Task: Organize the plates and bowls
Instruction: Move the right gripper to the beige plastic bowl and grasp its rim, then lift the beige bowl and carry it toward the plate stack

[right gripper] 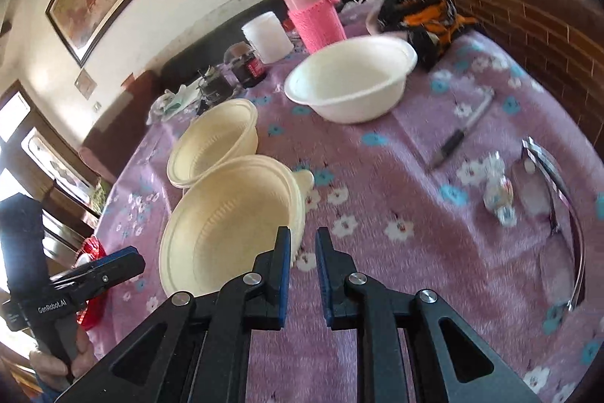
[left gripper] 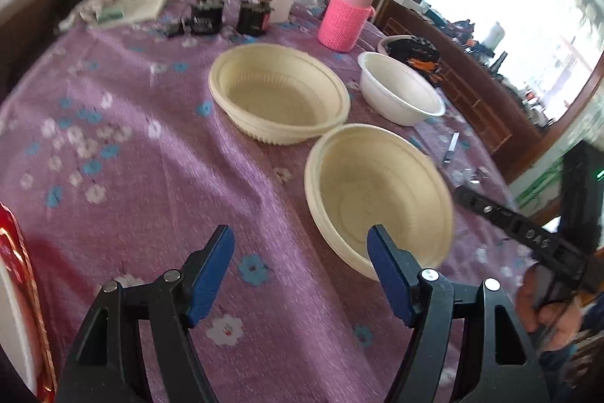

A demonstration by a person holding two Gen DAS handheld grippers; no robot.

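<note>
purple floral tablecloth (left gripper: 158, 199) carries cream bowls (left gripper: 279, 101), maybe stacked.

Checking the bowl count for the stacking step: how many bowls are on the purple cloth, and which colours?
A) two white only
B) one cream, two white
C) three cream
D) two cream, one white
D: the left wrist view shows a far cream bowl, a near cream bowl and one white bowl on the purple cloth; the right wrist view shows the same three.

Three upright bowls (left gripper: 279, 93) on tablecloth
</note>
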